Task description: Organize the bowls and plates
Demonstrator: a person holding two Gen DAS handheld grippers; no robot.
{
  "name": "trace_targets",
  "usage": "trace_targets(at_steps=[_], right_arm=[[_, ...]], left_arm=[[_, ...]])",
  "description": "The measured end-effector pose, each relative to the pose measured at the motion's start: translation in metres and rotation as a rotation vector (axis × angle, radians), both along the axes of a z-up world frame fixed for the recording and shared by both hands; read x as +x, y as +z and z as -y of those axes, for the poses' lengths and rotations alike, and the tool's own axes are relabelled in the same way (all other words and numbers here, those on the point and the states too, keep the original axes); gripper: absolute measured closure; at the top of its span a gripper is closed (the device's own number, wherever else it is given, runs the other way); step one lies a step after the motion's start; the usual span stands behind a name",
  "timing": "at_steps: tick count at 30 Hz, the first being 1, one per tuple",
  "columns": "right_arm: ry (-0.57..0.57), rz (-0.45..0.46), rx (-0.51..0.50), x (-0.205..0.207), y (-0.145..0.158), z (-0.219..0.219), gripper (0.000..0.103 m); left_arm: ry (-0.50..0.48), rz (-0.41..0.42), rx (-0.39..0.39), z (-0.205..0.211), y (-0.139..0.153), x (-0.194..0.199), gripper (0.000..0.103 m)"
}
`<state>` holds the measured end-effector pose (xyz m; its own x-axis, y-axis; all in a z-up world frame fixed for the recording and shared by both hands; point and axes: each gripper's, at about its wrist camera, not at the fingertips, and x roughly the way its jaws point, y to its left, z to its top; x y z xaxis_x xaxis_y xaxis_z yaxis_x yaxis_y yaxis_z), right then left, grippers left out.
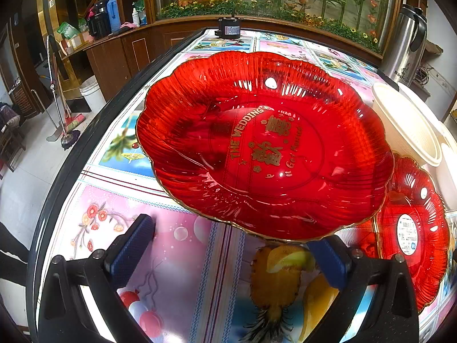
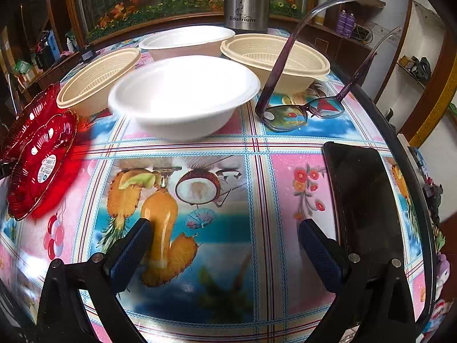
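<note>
A big red glass plate (image 1: 265, 145) with gold lettering fills the left wrist view, just ahead of my left gripper (image 1: 232, 230). That gripper is open; the plate's near rim overlaps the tip of its right finger (image 1: 325, 260), and I cannot tell if they touch. A second red plate (image 1: 414, 228) with a white label lies to the right, beside a cream bowl (image 1: 405, 123). In the right wrist view, my right gripper (image 2: 225, 228) is open over bare tablecloth. Ahead stand two white bowls (image 2: 182, 94) (image 2: 188, 40) and two cream bowls (image 2: 97, 80) (image 2: 274, 57). Both red plates (image 2: 42, 168) sit at the left.
Purple glasses (image 2: 300, 111) stand open right of the near white bowl. A black phone (image 2: 365, 200) lies near the table's right edge. A steel thermos (image 2: 247, 0) stands behind the bowls. A small black device (image 1: 230, 28) sits at the far end of the table (image 1: 177, 243).
</note>
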<state>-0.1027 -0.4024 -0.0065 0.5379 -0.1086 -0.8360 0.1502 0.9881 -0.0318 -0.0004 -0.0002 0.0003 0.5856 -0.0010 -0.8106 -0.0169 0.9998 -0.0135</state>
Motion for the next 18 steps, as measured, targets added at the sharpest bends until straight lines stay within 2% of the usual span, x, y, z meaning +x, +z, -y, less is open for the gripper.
trace_targets(at_steps=[7,12,14,18], right_arm=[[0.004,0.0,0.002,0.001,0.0,0.0,0.0],[0.087,-0.028,0.03,0.002,0.003,0.0,0.0],[0.121,0.018,0.107,-0.007,0.014,0.005,0.0],[0.156,0.077,0.128,-0.018,0.034,0.006,0.0]], left_arm=[[0.0,0.0,0.0,0.0,0.0,0.0,0.0],[0.0,0.0,0.0,0.0,0.0,0.0,0.0],[0.002,0.0,0.0,0.0,0.0,0.0,0.0],[0.007,-0.031,0.004,0.002,-0.001,0.0,0.0]])
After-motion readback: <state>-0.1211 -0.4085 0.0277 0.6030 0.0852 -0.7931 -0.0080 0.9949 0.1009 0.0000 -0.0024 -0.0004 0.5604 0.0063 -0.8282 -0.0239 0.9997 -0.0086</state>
